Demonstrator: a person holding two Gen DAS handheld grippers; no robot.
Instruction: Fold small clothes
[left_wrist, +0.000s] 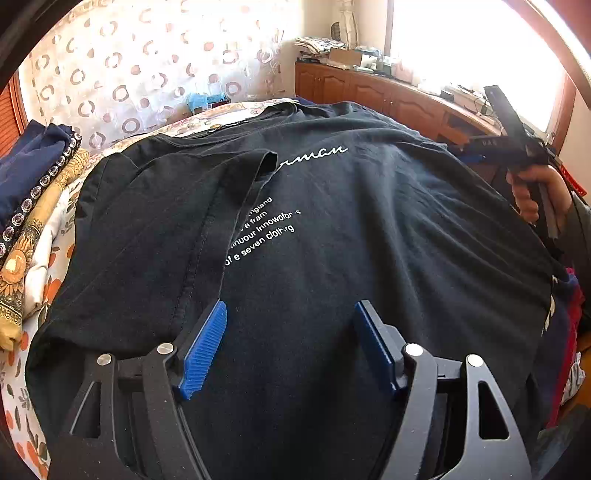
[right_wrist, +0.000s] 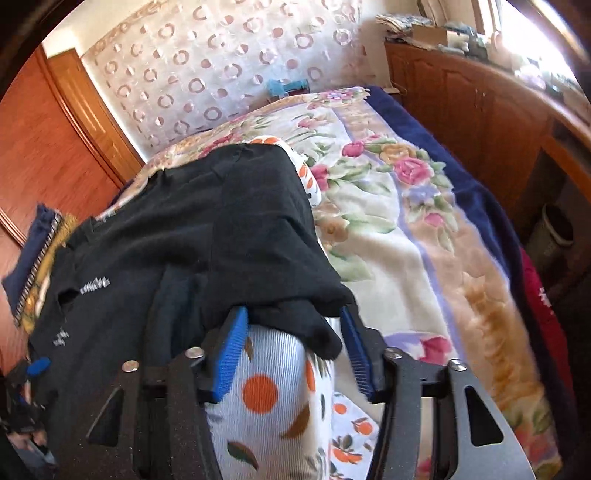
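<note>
Right now I judge I am mid-fold on the black T-shirt (left_wrist: 332, 236), which lies spread over the bed's orange-print sheet (right_wrist: 266, 398). One sleeve is already turned in. My left gripper (left_wrist: 288, 339) hovers wide and empty above the hem. My right gripper (right_wrist: 291, 350) stands half-wide about the shirt's bunched side edge (right_wrist: 310, 328), its pads not yet pinching. Next I should nip that edge and carry it inward. Open floral blanket (right_wrist: 406, 236) lies beside it; stacked clothes (left_wrist: 33, 192) crowd the far side.
</note>
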